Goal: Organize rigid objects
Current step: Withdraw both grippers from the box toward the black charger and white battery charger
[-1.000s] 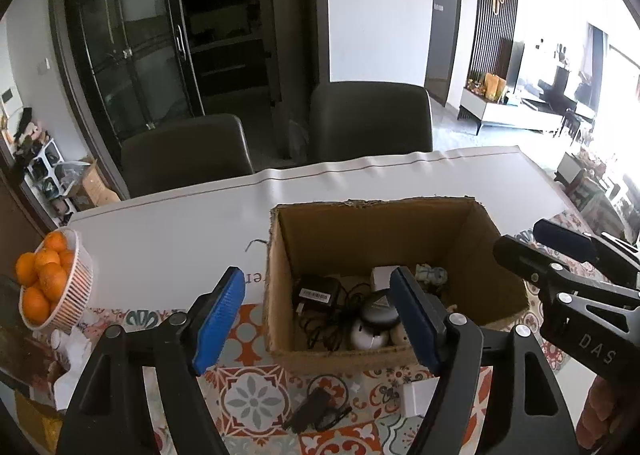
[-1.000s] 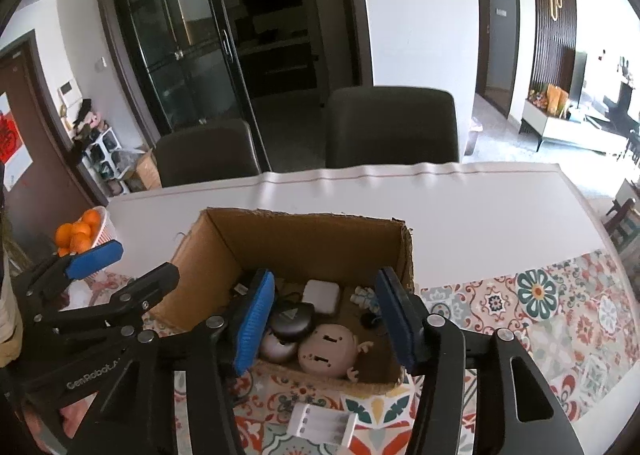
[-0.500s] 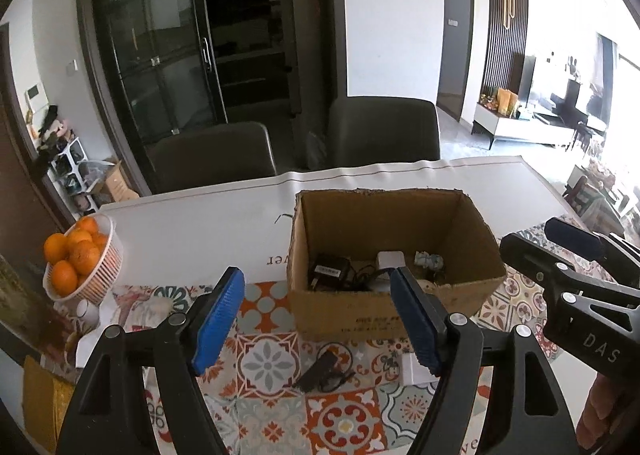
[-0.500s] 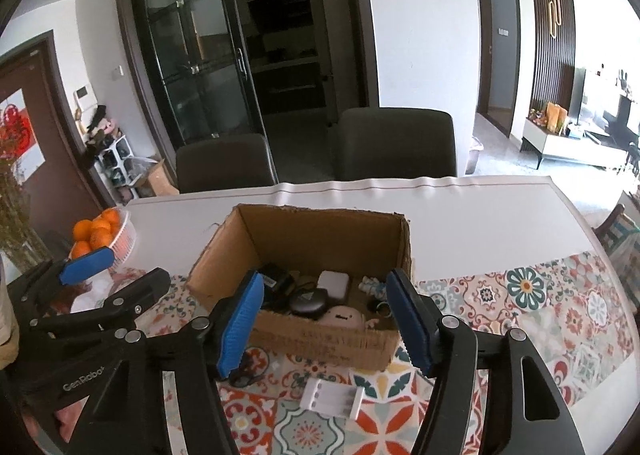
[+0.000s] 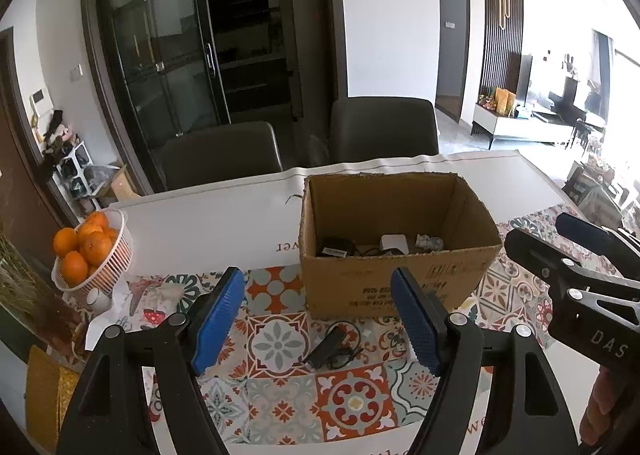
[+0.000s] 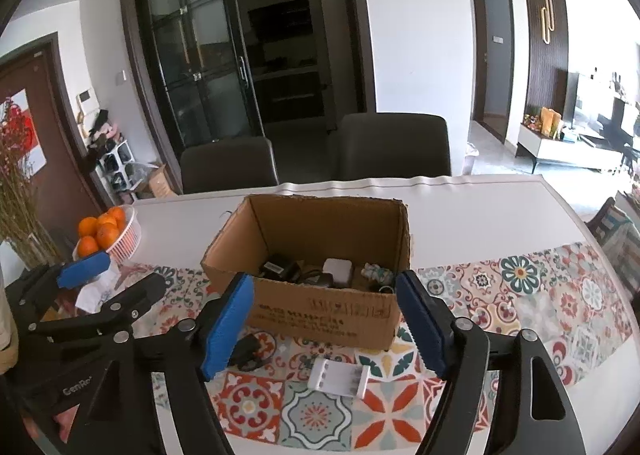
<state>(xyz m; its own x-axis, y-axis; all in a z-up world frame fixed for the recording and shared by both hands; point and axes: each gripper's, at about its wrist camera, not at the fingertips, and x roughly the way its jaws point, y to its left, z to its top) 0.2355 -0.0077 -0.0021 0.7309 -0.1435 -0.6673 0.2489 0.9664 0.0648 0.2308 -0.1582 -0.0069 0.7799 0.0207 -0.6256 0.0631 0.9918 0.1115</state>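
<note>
Both jaws are seen parted and empty, those of the right gripper (image 6: 325, 325) opening wider than those of the left gripper (image 5: 318, 319), above the patterned table (image 6: 540, 295), where the cardboard box (image 6: 320, 313), white holder (image 6: 340, 377) and black adapter (image 5: 326, 347) are placed.

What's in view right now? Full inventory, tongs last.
cardboard box: 1, brown, open, mid-table
black adapter: 1, in box, left
white charger: 1, in box, middle
black charger with cable: 1, on mat before box
white battery holder: 1, on mat before box
oranges: several, in white basket, table's left edge
chairs: 2, dark, behind table
left tongs: blue pads, open, empty
right tongs: blue pads, opening, empty
</note>
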